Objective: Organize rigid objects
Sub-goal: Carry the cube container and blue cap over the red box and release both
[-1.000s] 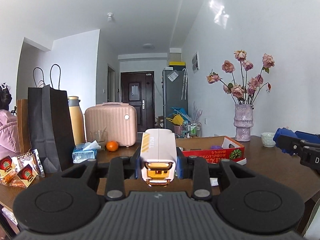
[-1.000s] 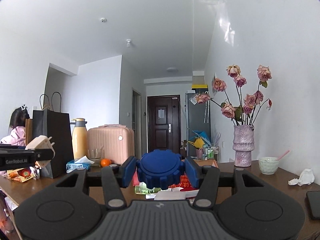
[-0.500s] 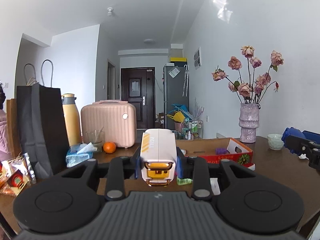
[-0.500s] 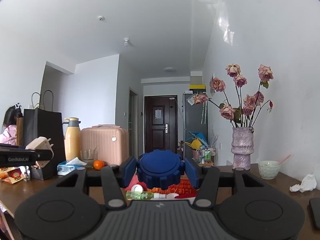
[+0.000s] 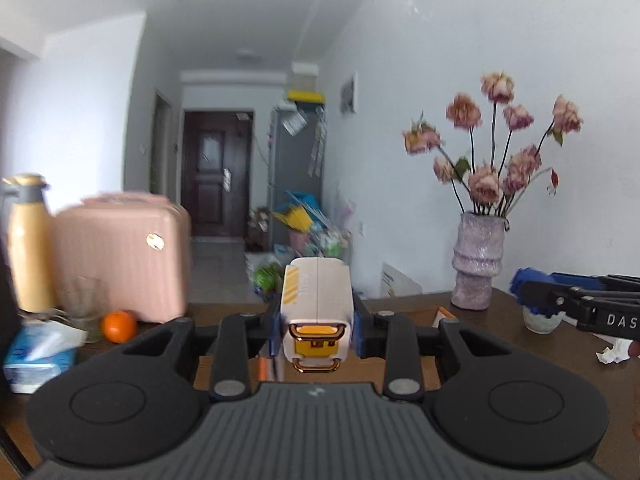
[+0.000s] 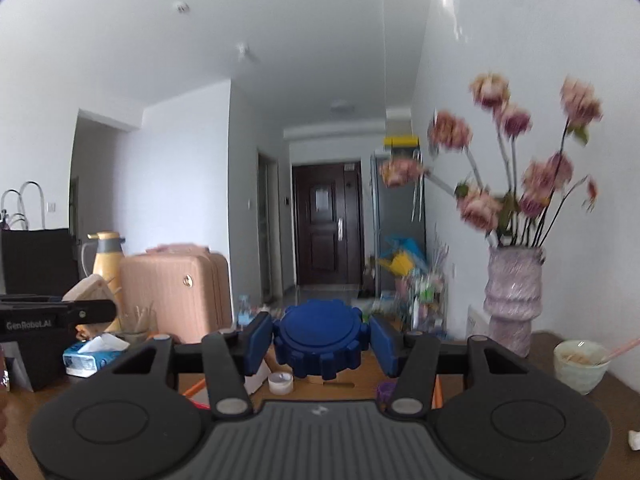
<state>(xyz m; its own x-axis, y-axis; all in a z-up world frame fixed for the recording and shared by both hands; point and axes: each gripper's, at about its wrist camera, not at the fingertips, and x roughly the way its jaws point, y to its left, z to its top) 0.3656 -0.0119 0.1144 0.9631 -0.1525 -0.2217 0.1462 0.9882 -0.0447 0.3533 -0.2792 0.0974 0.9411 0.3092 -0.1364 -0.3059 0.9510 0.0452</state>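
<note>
Both grippers' loads, white case [image 5: 317, 300] and blue cap [image 6: 321, 338], hide the tabletop beyond

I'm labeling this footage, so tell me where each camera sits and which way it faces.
Left wrist: on the left gripper, facing down the hallway; its fingers clamp a white box with an orange clasp; right gripper's arm at right.
Right wrist: on the right gripper, same direction, holding a blue gear-shaped lid.
Shared: pink ribbed suitcase, purple flower vase.
</note>
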